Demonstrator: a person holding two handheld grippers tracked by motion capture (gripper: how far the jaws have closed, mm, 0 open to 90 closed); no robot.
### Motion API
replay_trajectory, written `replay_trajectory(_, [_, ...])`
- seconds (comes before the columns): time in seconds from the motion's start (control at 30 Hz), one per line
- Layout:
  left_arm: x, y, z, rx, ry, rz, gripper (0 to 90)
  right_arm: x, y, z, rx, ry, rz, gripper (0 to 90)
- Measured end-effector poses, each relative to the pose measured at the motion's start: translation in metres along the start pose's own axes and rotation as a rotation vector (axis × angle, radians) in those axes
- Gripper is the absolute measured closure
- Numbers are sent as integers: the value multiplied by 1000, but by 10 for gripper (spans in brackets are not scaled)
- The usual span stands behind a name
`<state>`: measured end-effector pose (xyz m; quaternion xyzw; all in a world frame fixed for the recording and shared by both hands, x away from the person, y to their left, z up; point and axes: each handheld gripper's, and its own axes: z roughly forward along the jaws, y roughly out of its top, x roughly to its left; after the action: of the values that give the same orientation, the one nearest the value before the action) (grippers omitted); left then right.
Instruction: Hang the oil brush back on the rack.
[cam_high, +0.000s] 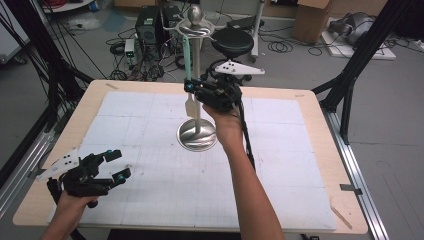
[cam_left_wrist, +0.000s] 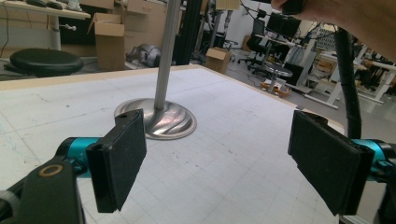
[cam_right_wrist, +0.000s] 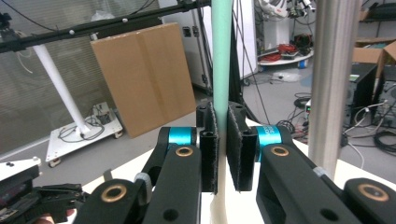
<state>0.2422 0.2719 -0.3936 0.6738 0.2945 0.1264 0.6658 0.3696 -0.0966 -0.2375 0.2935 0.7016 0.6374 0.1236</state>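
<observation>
A metal stand (cam_high: 198, 75) with a round base (cam_high: 196, 135) rises from the middle of the white gridded mat. From its top hook hangs a spatula (cam_high: 186, 55) with a mint-green handle and a pale blade. My right gripper (cam_high: 192, 86) is raised beside the pole, shut on the lower handle. In the right gripper view the pads (cam_right_wrist: 209, 149) of that gripper (cam_right_wrist: 222, 149) press the spatula handle (cam_right_wrist: 222, 56) from both sides, with the stand's pole (cam_right_wrist: 334, 70) just to the right. My left gripper (cam_high: 119, 164) rests low at the front left, open and holding nothing. In the left gripper view this gripper (cam_left_wrist: 219, 163) faces the stand's base (cam_left_wrist: 156, 119).
The wooden table (cam_high: 320, 115) carries the mat (cam_high: 150, 200). Behind it on the floor are a black stool (cam_high: 232, 42), computer towers (cam_high: 150, 25), cables and cardboard boxes (cam_high: 312, 17). Black frame posts (cam_high: 350, 85) stand at both sides of the table.
</observation>
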Motion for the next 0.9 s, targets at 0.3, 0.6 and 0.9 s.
replay_trajectory(0.3, [0,-1,0,1,0,-3,197,-4,-6,-7,-9,-39,-13,732])
replay_trajectory(0.6, [2,-2,-1,-18,18,-11,196,-4,-20,-31,-12,-119,-93,459])
replay_trajectory(0.9, [3,-4,0,-11,47,-13,196,-12,-56,-60,20,-153,-111,205])
